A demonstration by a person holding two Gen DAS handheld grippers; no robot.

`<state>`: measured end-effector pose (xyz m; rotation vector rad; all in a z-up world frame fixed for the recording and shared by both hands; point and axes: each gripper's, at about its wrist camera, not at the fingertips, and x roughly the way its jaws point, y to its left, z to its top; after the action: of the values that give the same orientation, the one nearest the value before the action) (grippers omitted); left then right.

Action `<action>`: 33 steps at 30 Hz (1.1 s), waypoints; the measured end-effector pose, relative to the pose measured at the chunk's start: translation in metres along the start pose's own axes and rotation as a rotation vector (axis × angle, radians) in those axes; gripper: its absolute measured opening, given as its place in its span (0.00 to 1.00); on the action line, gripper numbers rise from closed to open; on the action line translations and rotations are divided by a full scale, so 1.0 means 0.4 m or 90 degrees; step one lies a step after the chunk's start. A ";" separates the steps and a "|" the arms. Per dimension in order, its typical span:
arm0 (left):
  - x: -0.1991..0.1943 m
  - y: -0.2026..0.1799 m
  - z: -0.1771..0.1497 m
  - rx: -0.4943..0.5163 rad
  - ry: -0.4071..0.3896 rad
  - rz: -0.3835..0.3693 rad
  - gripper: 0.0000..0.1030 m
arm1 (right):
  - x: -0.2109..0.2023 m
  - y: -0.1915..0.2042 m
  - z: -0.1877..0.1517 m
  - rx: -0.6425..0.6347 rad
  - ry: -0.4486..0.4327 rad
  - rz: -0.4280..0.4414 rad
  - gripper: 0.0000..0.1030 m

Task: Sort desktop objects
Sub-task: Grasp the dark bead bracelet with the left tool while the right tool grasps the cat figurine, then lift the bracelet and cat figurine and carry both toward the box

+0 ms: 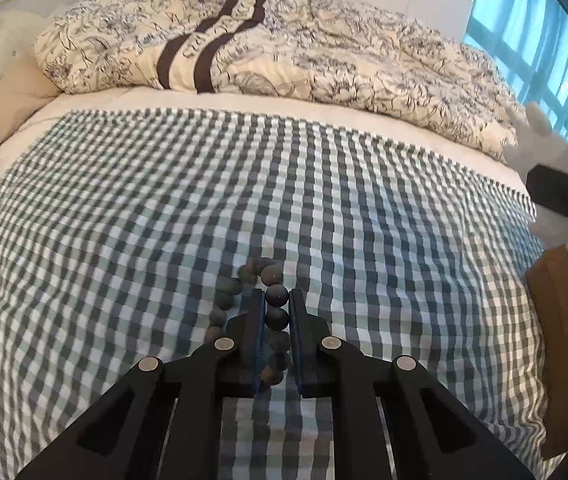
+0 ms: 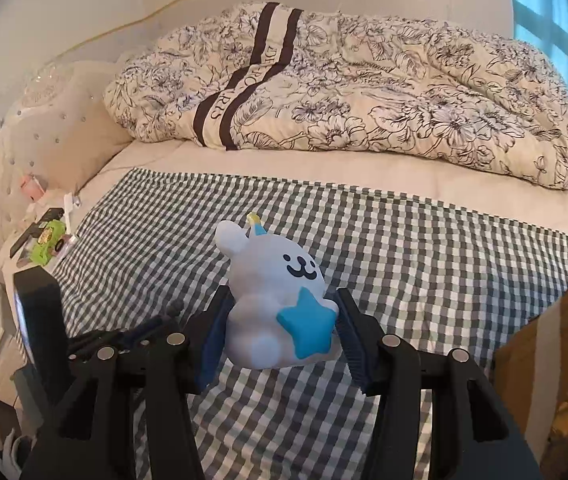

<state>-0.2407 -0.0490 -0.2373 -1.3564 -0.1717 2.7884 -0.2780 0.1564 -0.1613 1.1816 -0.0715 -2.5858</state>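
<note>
A bracelet of dark round beads (image 1: 272, 276) hangs over the green-and-white checked cloth (image 1: 124, 220), and my left gripper (image 1: 276, 300) is shut on one side of its loop. The rest of the loop droops to the left of the fingers. A white plush animal (image 2: 268, 280) with a blue star on its belly sits tilted between the fingers of my right gripper (image 2: 282, 300), which is shut on its sides above the cloth (image 2: 423, 264). In the left wrist view the plush (image 1: 539, 140) shows blurred at the right edge.
A brown cardboard box (image 2: 555, 340) stands at the right edge of the bed, also seen as the box (image 1: 563, 320). A crumpled floral duvet (image 2: 363, 100) lies at the back. A bedside surface on the left holds a green toy car (image 2: 48, 240) and small items.
</note>
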 end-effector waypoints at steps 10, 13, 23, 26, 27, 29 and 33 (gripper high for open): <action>-0.157 -0.005 0.028 0.009 -0.068 -0.003 0.11 | -0.118 0.007 -0.008 0.005 -0.049 0.003 0.50; -0.204 -0.021 0.038 0.014 -0.086 -0.002 0.11 | -0.164 0.013 -0.013 0.005 -0.066 0.001 0.50; -0.388 -0.096 0.057 0.042 -0.172 -0.023 0.11 | -0.329 0.018 -0.041 0.007 -0.126 -0.013 0.50; -0.444 -0.114 0.058 0.047 -0.195 -0.032 0.11 | -0.380 0.022 -0.053 0.007 -0.144 -0.018 0.50; -0.462 -0.121 0.058 0.050 -0.203 -0.034 0.11 | -0.399 0.025 -0.058 0.005 -0.150 -0.020 0.49; -0.493 -0.133 0.058 0.056 -0.215 -0.039 0.11 | -0.433 0.028 -0.067 0.004 -0.163 -0.024 0.50; -0.553 -0.160 0.053 0.068 -0.240 -0.052 0.11 | -0.501 0.033 -0.087 0.000 -0.185 -0.034 0.50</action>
<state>-0.1218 -0.0051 -0.0441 -0.7738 -0.0825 2.9045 -0.1246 0.2039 -0.0355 0.8097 -0.1034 -2.7851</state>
